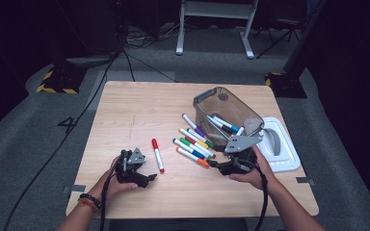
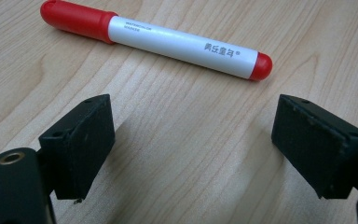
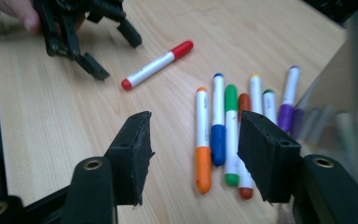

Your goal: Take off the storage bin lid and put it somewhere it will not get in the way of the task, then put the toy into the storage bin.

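A red-capped white marker (image 1: 157, 155) (image 2: 168, 44) lies alone on the wooden table (image 1: 135, 115). My left gripper (image 1: 149, 179) (image 2: 193, 144) rests just short of it, jaws apart with bare wood between them. A row of several coloured markers (image 1: 195, 144) lies beside a clear plastic bin (image 1: 224, 113) tipped on its side, with more markers inside it. My right gripper (image 1: 214, 164) (image 3: 196, 154) sits low at the near end of that row. Its jaws stand apart, and the orange marker (image 3: 203, 140) and blue marker (image 3: 218, 126) show between them, untouched.
A white lid or tray (image 1: 282, 149) lies at the table's right edge, next to the bin and my right hand. The red marker (image 3: 156, 65) and the left gripper (image 3: 112, 51) appear farther off in the right gripper view. Cables trail from both grippers.
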`<state>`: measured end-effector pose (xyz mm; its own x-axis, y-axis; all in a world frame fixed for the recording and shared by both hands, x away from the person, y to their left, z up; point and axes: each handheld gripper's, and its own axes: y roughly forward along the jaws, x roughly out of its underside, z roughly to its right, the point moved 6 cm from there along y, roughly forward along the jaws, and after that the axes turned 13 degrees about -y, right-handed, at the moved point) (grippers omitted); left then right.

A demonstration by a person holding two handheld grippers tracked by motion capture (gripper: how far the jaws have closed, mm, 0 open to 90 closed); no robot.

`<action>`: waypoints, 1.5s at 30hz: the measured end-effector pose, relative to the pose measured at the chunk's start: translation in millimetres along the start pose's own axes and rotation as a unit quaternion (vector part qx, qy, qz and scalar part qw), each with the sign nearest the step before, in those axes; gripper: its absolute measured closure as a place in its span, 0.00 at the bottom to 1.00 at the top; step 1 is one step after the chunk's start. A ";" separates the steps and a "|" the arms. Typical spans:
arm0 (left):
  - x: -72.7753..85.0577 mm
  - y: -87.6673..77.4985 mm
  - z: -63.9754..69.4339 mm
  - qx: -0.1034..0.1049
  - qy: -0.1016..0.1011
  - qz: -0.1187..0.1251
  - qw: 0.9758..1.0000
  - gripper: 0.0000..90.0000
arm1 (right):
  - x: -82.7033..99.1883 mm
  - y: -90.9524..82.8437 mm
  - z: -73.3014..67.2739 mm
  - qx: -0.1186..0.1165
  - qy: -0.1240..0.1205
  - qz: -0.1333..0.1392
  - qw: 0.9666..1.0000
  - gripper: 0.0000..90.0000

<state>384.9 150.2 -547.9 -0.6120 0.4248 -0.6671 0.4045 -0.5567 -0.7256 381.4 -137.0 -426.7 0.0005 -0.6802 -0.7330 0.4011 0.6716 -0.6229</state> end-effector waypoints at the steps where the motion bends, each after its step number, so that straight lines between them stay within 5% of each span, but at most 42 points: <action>1: 0.0 0.0 0.0 0.000 0.000 0.000 1.000 0.15 | 3.2 6.7 -1.9 -0.003 0.003 -0.004 1.000 0.51; 8: 0.0 0.0 -0.1 0.001 0.001 0.000 1.000 0.15 | 33.4 55.0 -8.7 -0.037 0.000 -0.038 0.999 0.63; 12: 0.3 -0.2 0.2 0.001 0.001 0.000 1.000 0.15 | 46.7 71.9 -4.1 -0.034 -0.001 -0.061 0.998 0.62; 35: 0.2 -0.2 -0.1 0.003 0.002 0.000 1.000 0.15 | 66.3 93.5 0.6 -0.065 0.040 -0.079 0.994 0.73; 45: 0.5 -0.4 0.4 0.000 0.000 0.000 1.000 0.15 | 57.9 97.0 -13.5 -0.069 0.017 -0.084 0.994 0.69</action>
<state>384.2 150.4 -547.9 -0.6125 0.4243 -0.6670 0.4040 -0.5573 -0.7254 407.9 -107.3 -533.3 -0.0876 -0.7776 -0.6226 0.2638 0.5846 -0.7672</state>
